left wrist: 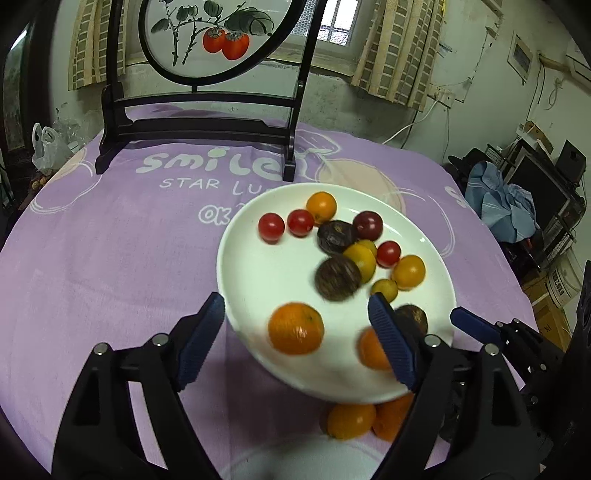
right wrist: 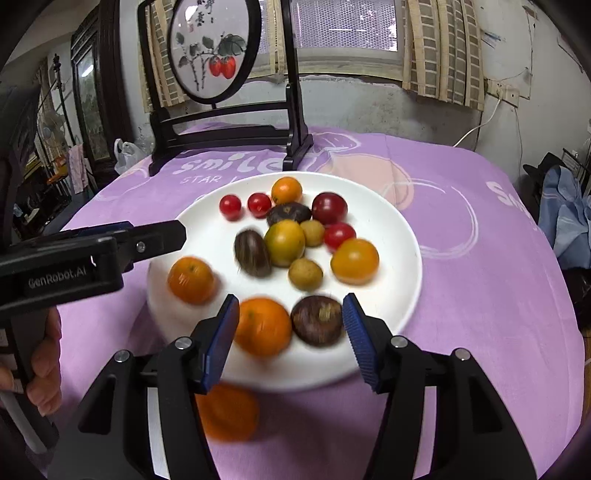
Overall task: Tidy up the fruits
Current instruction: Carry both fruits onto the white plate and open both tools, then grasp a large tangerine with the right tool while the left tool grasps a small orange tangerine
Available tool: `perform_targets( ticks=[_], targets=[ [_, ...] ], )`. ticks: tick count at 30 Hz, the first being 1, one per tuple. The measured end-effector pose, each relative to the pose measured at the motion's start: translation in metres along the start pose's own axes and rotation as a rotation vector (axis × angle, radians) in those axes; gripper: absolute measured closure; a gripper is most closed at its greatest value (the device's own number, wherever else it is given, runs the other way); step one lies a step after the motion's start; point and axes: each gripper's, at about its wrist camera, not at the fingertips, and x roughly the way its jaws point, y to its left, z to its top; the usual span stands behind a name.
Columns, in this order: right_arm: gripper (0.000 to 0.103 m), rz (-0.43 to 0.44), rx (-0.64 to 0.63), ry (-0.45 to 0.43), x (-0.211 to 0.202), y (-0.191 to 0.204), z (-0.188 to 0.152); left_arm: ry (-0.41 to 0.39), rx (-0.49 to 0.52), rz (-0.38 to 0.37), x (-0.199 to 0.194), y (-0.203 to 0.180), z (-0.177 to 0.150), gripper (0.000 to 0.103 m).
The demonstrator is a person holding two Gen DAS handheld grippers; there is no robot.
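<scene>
A white plate (right wrist: 399, 236) on the purple-clothed desk (right wrist: 461, 295) carries oranges (right wrist: 263, 326), cherry tomatoes (right wrist: 230, 206), dark passion fruits (right wrist: 317, 319) and yellow fruits, while another orange (right wrist: 227, 411) lies off its near rim.

Stained pale wall (left wrist: 369, 110), barred window (left wrist: 338, 26) with checked curtains (left wrist: 399, 55), cluttered shelves (left wrist: 546, 192) at right.

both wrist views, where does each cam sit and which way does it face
Left wrist: on the left gripper, tilted down at the white plate; its open blue fingers show.
Right wrist: on the right gripper, tilted down likewise; its open fingers and a hand show.
Shared: plate, purple tablecloth, painted screen.
</scene>
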Motion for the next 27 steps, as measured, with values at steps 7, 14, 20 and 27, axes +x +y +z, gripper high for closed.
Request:
perform_targets(
  ticks=[7,14,20,27],
  targets=[
    [0.041,0.012,-0.048,0.048,-0.021,0.009,-0.035,0.012,0.033,-0.03,-0.024,-0.008,-0.036,0.016],
    [0.041,0.009,-0.102,0.112,-0.019,0.03,-0.058,0.041,0.044,-0.012,-0.034,-0.003,-0.064,0.013],
    [0.041,-0.006,-0.127,0.15,0.004,0.046,-0.06,0.067,0.028,-0.007,-0.039,0.017,-0.071,0.011],
    [0.059,0.028,-0.1,0.15,0.017,0.047,-0.054,0.094,0.003,0.002,-0.033,0.033,-0.074,0.011]
  ],
)
